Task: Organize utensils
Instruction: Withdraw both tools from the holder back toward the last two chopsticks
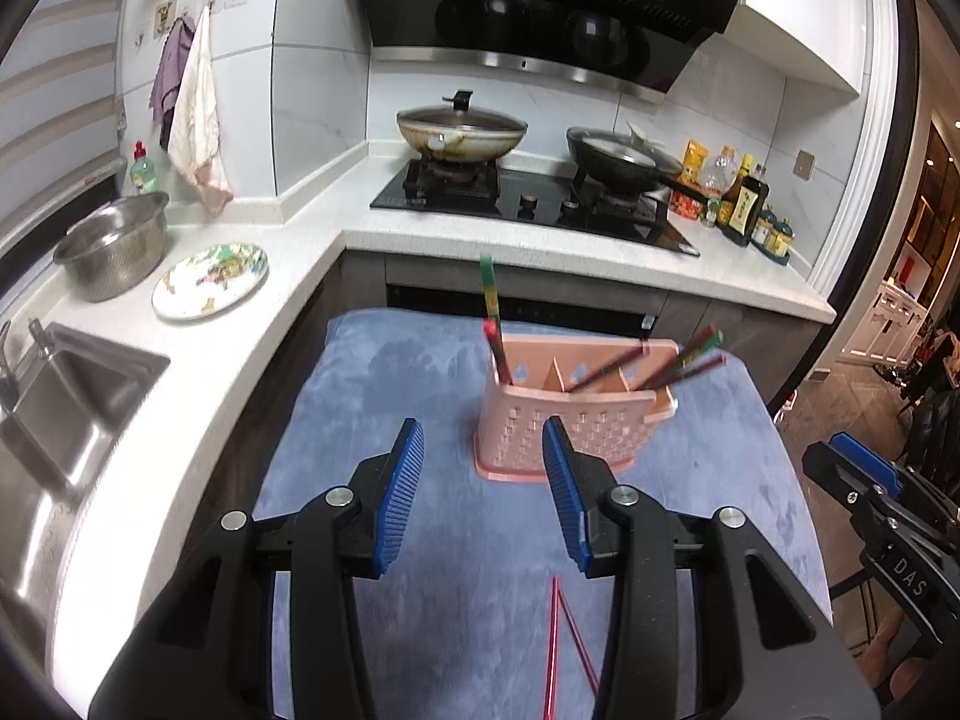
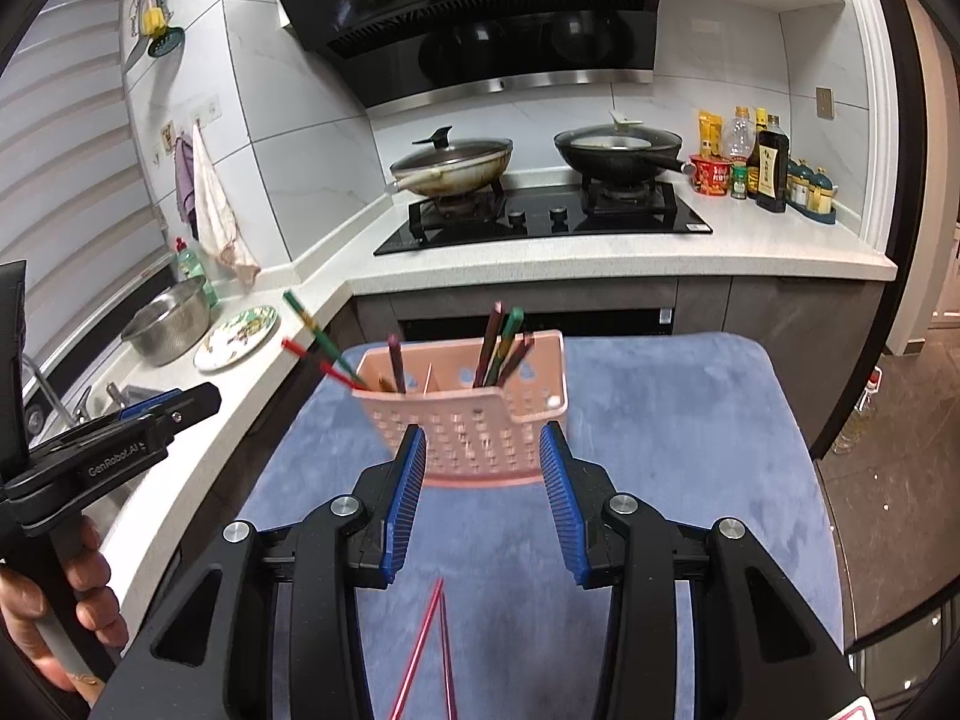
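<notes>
On the blue cloth (image 1: 372, 432) covering the table stands one pink perforated holder (image 1: 570, 414), split by dividers into compartments. Its left compartment carries chopsticks that lean out to the left, one green-tipped (image 2: 309, 318) and one red (image 2: 312, 360), plus a darker one (image 2: 396, 363) standing nearly upright; the exact count is hard to fix because of blur. Its right compartment holds a bunch of several dark, red and green chopsticks (image 2: 501, 351) fanning upward. Two thin red chopsticks (image 2: 429, 654) lie on the cloth at the near edge, meeting at their far tips and spreading apart toward the camera. Both tools are wide open and grip nothing. The left tool (image 1: 483, 477) hovers near the holder's near-left corner, its right finger overlapping the basket wall in view, though contact cannot be confirmed. The right tool (image 2: 483, 480) frames the holder's near wall between its blue pads (image 2: 408, 492), which appear just beside the basket's sides.
</notes>
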